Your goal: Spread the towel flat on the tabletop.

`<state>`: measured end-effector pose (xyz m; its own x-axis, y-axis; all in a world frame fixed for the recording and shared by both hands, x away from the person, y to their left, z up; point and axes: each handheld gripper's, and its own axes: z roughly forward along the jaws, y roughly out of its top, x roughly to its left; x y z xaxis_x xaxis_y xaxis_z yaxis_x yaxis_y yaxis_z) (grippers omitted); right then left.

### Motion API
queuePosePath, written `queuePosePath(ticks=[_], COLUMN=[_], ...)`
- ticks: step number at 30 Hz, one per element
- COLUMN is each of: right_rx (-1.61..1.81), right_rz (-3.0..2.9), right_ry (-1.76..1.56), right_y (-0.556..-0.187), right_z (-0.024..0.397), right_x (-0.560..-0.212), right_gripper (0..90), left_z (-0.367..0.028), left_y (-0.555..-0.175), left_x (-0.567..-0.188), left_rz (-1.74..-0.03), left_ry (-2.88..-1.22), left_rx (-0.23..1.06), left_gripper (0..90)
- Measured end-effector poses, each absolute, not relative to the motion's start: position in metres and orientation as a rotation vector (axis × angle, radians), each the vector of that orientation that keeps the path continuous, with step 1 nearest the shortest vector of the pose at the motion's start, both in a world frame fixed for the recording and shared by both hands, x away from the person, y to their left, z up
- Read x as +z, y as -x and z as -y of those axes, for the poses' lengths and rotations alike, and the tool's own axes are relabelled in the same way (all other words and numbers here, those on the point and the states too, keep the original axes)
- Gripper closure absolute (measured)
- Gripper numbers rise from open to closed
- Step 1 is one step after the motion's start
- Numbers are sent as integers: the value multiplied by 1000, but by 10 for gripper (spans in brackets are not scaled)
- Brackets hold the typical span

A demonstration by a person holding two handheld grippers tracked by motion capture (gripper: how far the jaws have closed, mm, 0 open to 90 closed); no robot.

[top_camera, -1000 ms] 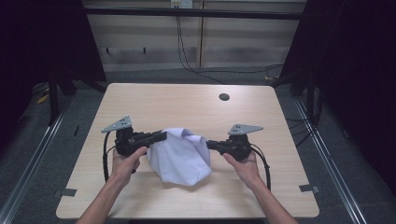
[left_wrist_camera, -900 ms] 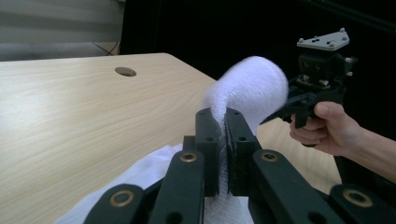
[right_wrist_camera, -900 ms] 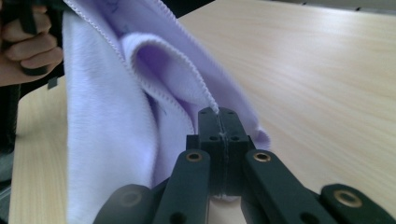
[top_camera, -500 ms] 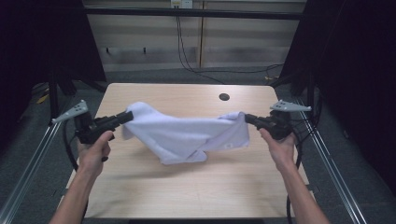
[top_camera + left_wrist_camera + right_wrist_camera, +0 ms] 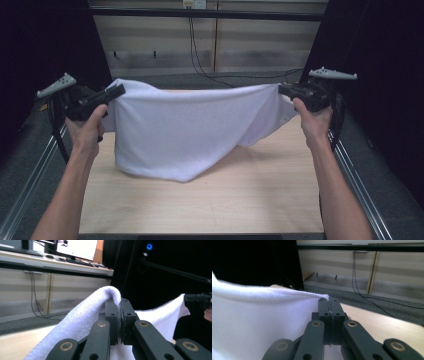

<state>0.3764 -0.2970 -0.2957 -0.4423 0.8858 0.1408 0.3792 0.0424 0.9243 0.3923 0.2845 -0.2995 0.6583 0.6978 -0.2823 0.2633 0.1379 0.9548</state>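
My left gripper is pinching one top corner of the white towel; jaws pressed tight on a fold of it in the left gripper view. Right gripper is nipping the opposite corner, jaws closed w/ just the edge between. A sec ago the towel was a bunched heap on the table; now it's spread wide btwn my hands, above the table, bottom edge brushing the wood. Prob. ready to lay flat or fold.
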Motion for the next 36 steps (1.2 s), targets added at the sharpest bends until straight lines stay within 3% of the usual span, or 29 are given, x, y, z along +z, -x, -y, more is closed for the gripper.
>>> queuePosePath(ticks=[7, 11, 14, 17, 24, 29, 30, 33, 36], right_rx=[1408, 1531, 1554, 1558, 1526, 1527, 1507, 1502, 1486], right_rz=[-1759, -1646, -1647, -1730, -2026, -2154, -2182, -2216, -2217], right_ry=[-1303, -1245, -1168, -1140, -1240, -1314, -1337, -1343, -1316], right_y=[-415, -407, -385, -357, -288, -253, -249, -235, -228], right_z=[314, 326, 328, 329, 327, 327, 325, 318, 314], right_x=[-264, -235, -229, -255, -379, -437, -446, -461, -458], right_gripper=[899, 899, 899, 899, 899, 891, 868, 663, 602], left_z=[-262, -255, -253, -253, -261, -259, -256, -242, -237], left_y=[-398, -376, -352, -331, -288, -270, -267, -261, -260], left_x=[-251, -223, -228, -262, -371, -429, -440, -463, -466], left_rz=[-772, -663, -609, -602, -696, -743, -746, -733, -712], left_ry=[-1434, -1410, -1444, -1516, -1630, -1707, -1727, -1837, -1853], left_rx=[439, 475, 477, 434, 198, 74, 56, -19, -43], left_gripper=[870, 870, 870, 869, 868, 862, 860, 840, 822])
